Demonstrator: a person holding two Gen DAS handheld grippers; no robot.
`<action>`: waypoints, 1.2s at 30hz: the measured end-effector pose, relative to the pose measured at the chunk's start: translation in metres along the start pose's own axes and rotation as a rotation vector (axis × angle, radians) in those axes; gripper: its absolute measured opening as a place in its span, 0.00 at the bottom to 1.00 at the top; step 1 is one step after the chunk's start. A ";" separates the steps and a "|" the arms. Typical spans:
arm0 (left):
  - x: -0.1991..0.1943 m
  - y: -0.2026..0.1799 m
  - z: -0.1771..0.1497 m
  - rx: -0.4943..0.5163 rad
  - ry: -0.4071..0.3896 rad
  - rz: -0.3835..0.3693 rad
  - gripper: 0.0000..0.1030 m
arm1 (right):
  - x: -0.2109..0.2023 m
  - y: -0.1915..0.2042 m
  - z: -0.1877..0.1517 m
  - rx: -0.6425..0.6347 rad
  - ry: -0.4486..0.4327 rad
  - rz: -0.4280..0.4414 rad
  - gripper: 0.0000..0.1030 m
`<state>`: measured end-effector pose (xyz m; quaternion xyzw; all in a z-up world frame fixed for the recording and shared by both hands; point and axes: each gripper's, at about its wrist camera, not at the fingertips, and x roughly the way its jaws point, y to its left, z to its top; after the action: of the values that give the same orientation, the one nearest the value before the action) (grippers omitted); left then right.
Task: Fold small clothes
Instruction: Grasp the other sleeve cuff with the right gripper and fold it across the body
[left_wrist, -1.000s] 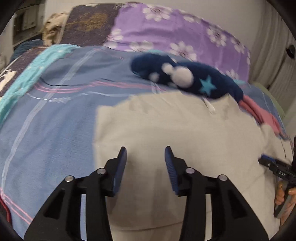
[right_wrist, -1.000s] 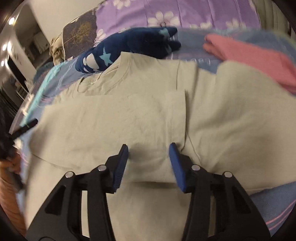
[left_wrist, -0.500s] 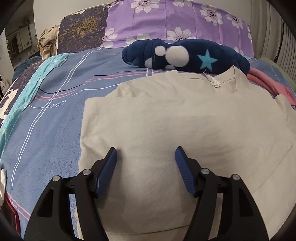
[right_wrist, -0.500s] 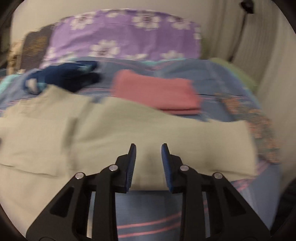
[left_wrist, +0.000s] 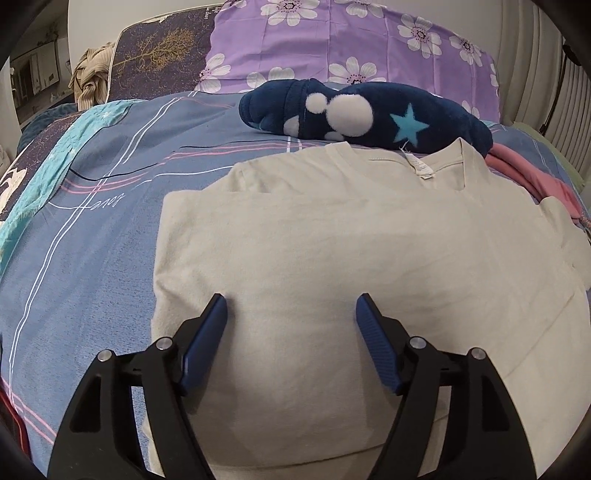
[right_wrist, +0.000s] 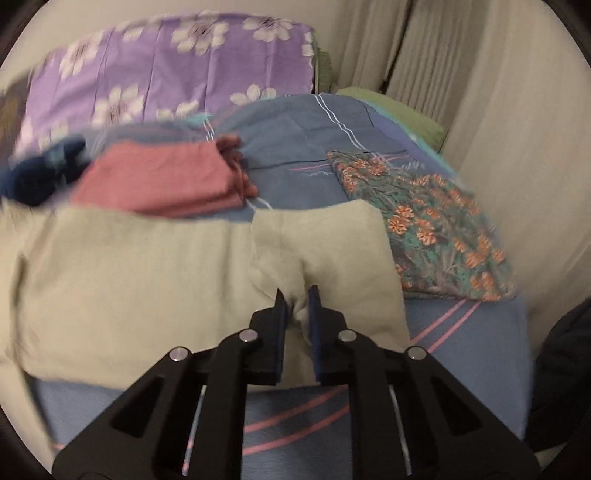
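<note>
We are closing the right gripper (right_wrist: 295, 301) on the shirt (left_wrist: 351, 258): its jaws have just been narrowing, and a bunched ridge of cream cloth from the sleeve (right_wrist: 332, 258) is now pinched between the pads. We judge that we are gripping here because this sleeve is the one part not yet folded in, lying spread toward the shirt's right side, so it needs a firm hold to be carried over the body.

The left gripper (left_wrist: 291, 325) is hovering over the lower body of the shirt with nothing between its pads; its jaws have just been widening and are standing well apart. We take it that we are keeping it there, near the shirt's left edge, to be ready to steady the cloth while the other side is being folded.

The shirt is lying flat on the bed (left_wrist: 92, 240), collar away from us with the label (left_wrist: 421, 168) showing. It is plain cream, soft and slightly fuzzy, and its left side is already looking folded inward, giving a straight edge there.

Beyond the collar a navy plush toy (left_wrist: 369, 110) is touching the shirt's top edge. A pink folded garment (right_wrist: 166, 181) is lying just past the sleeve, a floral cloth (right_wrist: 424, 221) beside it, and a purple pillow (left_wrist: 351, 40) farthest back.
</note>
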<state>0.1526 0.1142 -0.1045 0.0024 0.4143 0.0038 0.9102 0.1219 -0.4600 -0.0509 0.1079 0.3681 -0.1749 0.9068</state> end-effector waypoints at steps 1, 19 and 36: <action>0.000 0.000 0.000 0.000 0.000 -0.002 0.72 | -0.003 -0.002 0.004 0.057 0.010 0.076 0.11; -0.007 0.003 0.002 -0.029 -0.014 -0.047 0.77 | -0.036 0.288 -0.074 -0.289 0.277 0.741 0.12; 0.011 -0.102 0.036 -0.194 0.169 -0.525 0.77 | -0.032 0.277 -0.104 -0.285 0.214 0.791 0.13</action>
<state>0.1875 0.0123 -0.0897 -0.1920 0.4726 -0.1921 0.8384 0.1447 -0.1651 -0.0832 0.1317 0.4110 0.2508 0.8665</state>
